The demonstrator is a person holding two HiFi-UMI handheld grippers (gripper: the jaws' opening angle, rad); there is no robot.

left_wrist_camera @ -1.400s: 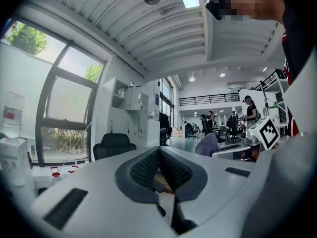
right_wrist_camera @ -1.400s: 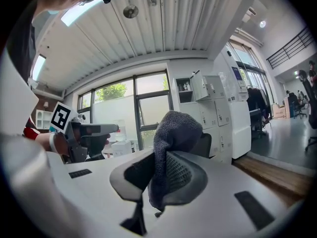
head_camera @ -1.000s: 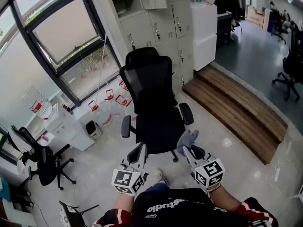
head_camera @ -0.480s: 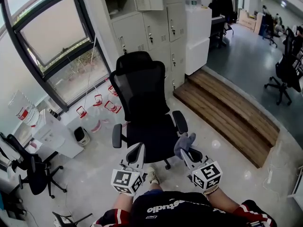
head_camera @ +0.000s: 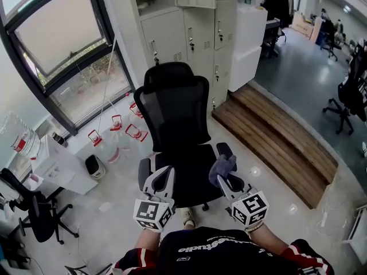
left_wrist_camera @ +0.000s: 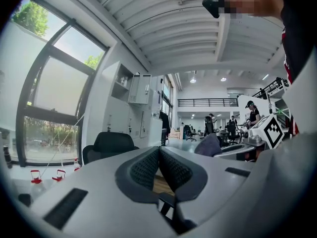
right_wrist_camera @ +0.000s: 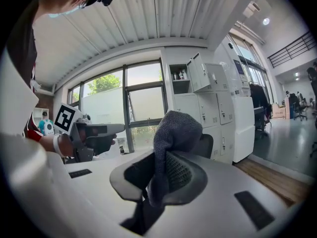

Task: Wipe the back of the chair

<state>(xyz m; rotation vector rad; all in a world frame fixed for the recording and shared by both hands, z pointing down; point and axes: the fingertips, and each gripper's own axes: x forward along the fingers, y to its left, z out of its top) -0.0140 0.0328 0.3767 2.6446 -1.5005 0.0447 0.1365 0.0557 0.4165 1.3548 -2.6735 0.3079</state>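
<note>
Nearest the person, the left gripper (head_camera: 161, 175) has its jaws closed together with nothing between them. It hangs above the seat's (head_camera: 189, 173) near left corner. The right gripper (head_camera: 222, 181) is level with it, at the seat's near right corner. Its jaws are clamped on a grey cloth (head_camera: 222, 165), which bunches up above the tips and trails down between the pads. From the head view the cloth overlaps the right armrest (head_camera: 225, 150); whether it touches it is hard to tell.

Beyond both grippers stands the black office chair (head_camera: 175, 128), facing the person. Its mesh backrest (head_camera: 171, 109) rises upright at the far edge of the seat, well apart from the cloth, with the headrest (head_camera: 167, 71) on top.

Behind the chair a row of pale lockers (head_camera: 172, 30) lines the wall, with a large window (head_camera: 54, 36) to their left and a wooden step (head_camera: 275, 132) to their right. Another black chair (head_camera: 35, 211) stands at the left edge of the floor.
</note>
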